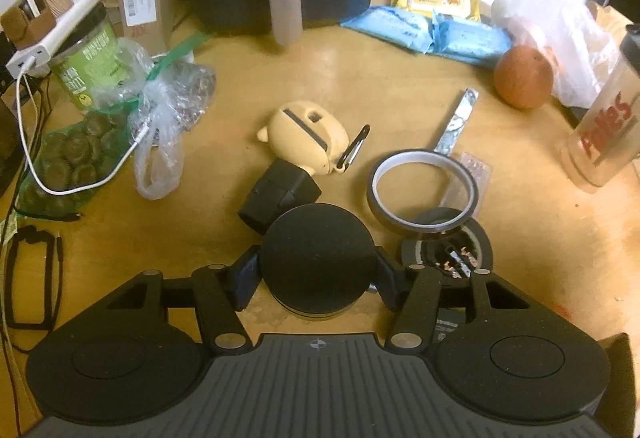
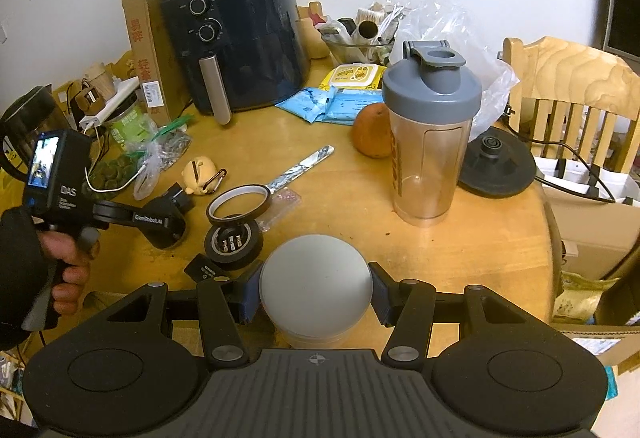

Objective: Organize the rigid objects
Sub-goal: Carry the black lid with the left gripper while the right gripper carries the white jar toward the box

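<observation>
My left gripper (image 1: 318, 274) is shut on a round black-lidded jar (image 1: 318, 258), held just above the wooden table (image 1: 360, 77). My right gripper (image 2: 316, 296) is shut on a round grey-lidded jar (image 2: 316, 286) near the table's front edge. The left gripper also shows in the right wrist view (image 2: 176, 205), held by a gloved hand. Ahead lie a brown tape ring (image 1: 422, 191) leaning on a black tape roll (image 1: 446, 250), a small black box (image 1: 278, 195), a yellow pig-shaped case (image 1: 308, 133) and a clear shaker bottle (image 2: 432, 141) with a grey lid.
A dark air fryer (image 2: 240, 37) and cardboard box (image 2: 142, 49) stand at the back. Blue and yellow wipe packs (image 2: 340, 93), an orange (image 2: 372, 135), a foil strip (image 2: 300, 167), plastic bags (image 1: 160, 105), a green jar (image 1: 90, 65) and a kettle base (image 2: 496, 165) crowd the table. A wooden chair (image 2: 572, 85) is at right.
</observation>
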Available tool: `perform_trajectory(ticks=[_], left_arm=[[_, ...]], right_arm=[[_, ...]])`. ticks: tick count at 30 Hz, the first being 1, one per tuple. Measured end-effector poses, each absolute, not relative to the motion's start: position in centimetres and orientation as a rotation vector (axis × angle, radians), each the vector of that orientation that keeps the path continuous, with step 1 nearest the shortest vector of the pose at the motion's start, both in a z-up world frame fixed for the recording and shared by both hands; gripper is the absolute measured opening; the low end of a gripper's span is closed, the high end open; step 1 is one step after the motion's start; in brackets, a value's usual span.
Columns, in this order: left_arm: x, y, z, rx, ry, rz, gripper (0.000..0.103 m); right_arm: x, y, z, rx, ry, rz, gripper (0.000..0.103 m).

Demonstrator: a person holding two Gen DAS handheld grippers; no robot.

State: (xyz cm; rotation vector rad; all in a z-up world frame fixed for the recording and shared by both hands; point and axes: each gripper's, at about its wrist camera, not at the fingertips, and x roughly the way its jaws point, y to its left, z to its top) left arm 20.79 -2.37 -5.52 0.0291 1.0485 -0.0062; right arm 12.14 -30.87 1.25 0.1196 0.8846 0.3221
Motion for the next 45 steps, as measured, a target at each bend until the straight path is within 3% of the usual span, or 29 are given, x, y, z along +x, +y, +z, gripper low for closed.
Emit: perform_trajectory(ticks=[31, 45], left_arm=[[12.6, -1.1, 1.5, -0.106, 0.995, -0.034, 0.057], [8.0, -1.8, 0.0, -0.163, 1.049, -0.147, 0.057]], right_arm=[[11.8, -28.6, 2.3, 0.112, 0.860, 0.561, 0.057], [10.9, -25.9, -0.7, 0.059, 0.948, 0.738, 0.057]])
